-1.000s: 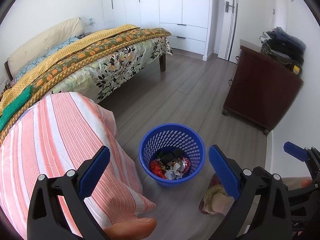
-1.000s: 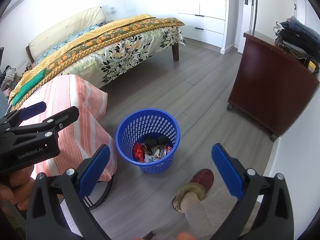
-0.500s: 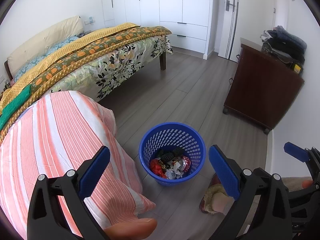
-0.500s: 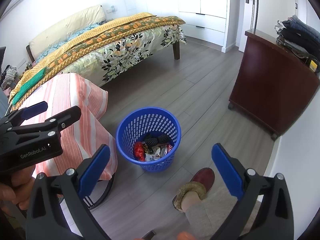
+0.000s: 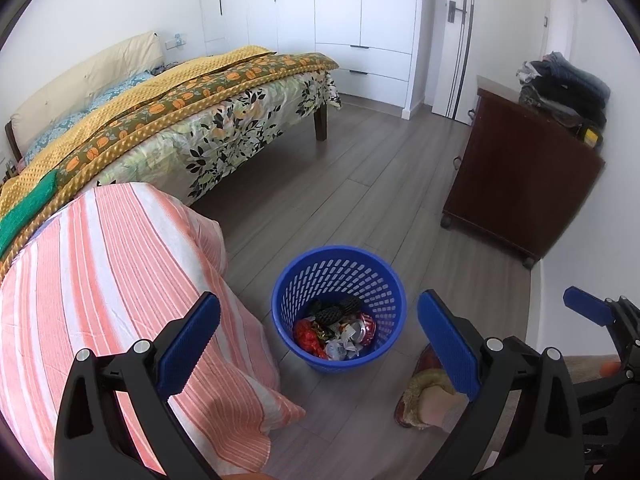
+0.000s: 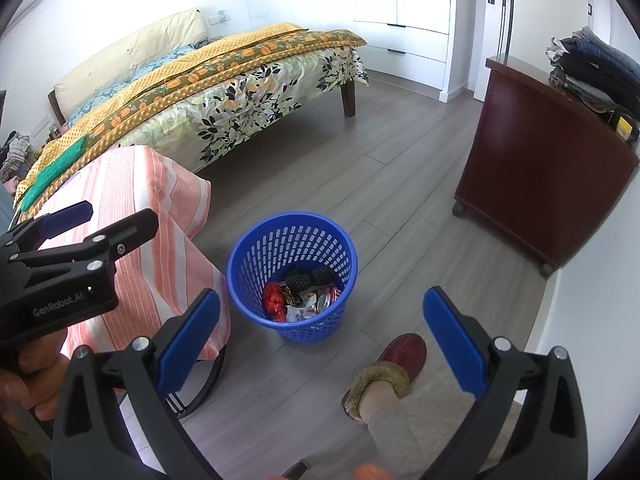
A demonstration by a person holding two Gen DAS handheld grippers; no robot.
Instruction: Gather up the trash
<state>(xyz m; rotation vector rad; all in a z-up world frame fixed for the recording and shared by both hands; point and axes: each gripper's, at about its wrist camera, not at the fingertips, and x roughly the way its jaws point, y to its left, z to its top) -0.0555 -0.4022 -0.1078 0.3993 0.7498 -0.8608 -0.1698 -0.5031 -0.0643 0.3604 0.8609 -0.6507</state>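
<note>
Left gripper: jaws standing wide apart, nothing between the blue pads; hovering above the floor, pointing down toward the bin. Also showing at the left edge of the right wrist view, held in a hand.
Right gripper: jaws standing wide apart, carrying nothing; hanging over the floor just short of the bin. Its tip is showing at the right edge of the left wrist view.
Bin: blue, perforated, standing upright on the floor, just beside the cloth-draped stand.
Trash: lying at the bottom of the bin; red wrapper, crumpled silver and white scraps, two black ribbed pieces. Exact items are too small to tell.
Cloth: orange and white stripes, draping over a stand at the left; black curved legs are showing under it in the right wrist view.
Slipper: dark red with a furry cuff, on the person's foot, resting on the floor near the bin.
Bed: floral sheet, yellow and orange blanket, well apart from the bin.
Cabinet: dark wood, sitting against the right wall, folded clothes lying on top.
</note>
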